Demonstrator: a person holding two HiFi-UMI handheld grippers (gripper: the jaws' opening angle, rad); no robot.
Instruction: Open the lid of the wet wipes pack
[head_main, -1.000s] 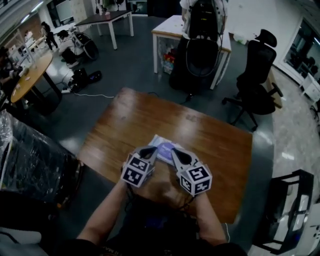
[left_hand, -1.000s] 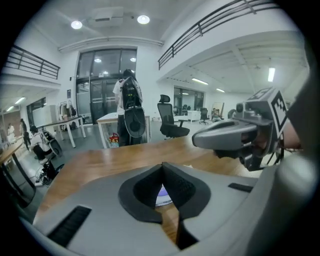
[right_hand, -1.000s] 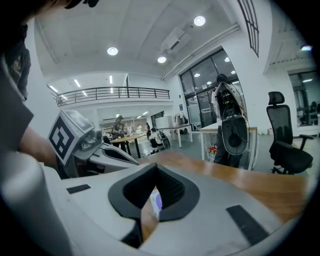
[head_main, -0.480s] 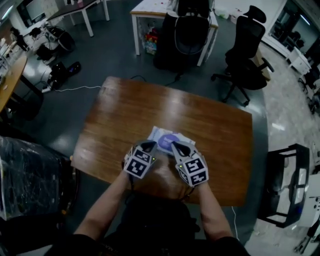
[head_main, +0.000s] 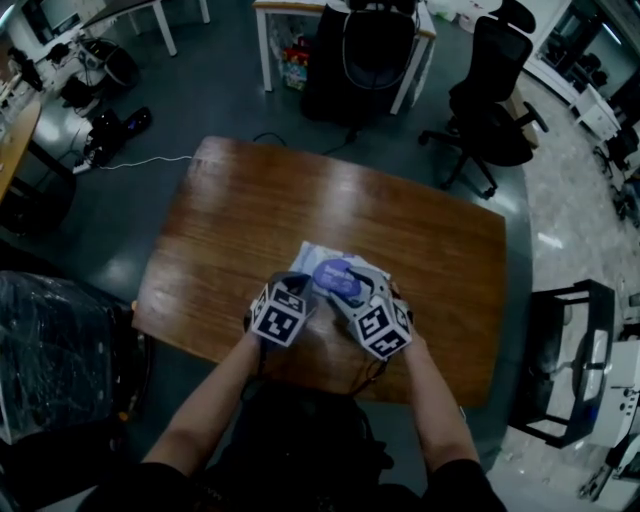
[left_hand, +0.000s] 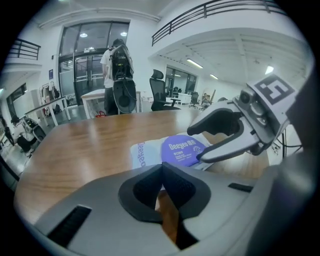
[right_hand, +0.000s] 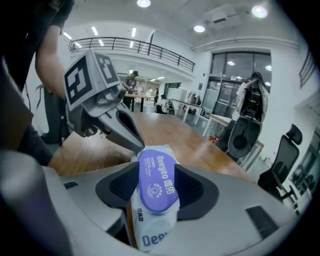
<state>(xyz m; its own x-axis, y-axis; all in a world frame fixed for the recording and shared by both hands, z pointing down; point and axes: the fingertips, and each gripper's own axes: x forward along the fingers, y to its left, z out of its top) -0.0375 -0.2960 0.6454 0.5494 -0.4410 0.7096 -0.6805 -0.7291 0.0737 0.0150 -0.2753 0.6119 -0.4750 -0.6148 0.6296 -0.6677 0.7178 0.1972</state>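
As the head view looked steeply down, table: a brown wooden table (head_main: 250, 210) filled the middle of the frame.
Head view, pack: the wet wipes pack (head_main: 312, 256) lay flat on the table just below centre, with its purple lid (head_main: 335, 277) facing up.
Head view, tools: the left gripper (head_main: 298, 287) sat at the pack's lower left edge. The right gripper (head_main: 352, 287) reached over the lid from the lower right. Bare forearms came up from the bottom of the frame.
Head view, surroundings: a black office chair (head_main: 495, 100) stood at the upper right.
Left gripper view, jaws: they were pressed together at the tips at lower centre, with nothing between them. The pack (left_hand: 144, 152) lay on the table beyond them, at centre.
Left gripper view, other tool: the right gripper (left_hand: 197, 145) came in from the right with its jaws spread, the lower one over the lid's right edge.
Right gripper view, jaws: they stood wide apart, having just been opening. The pack (right_hand: 150, 235) ran lengthwise between them, the lid (right_hand: 157, 180) at centre. Whether the pads touched it could not be told.
Right gripper view, other tool: the left gripper (right_hand: 136, 143) hung at the upper left, its closed tip just beside the pack's far end.
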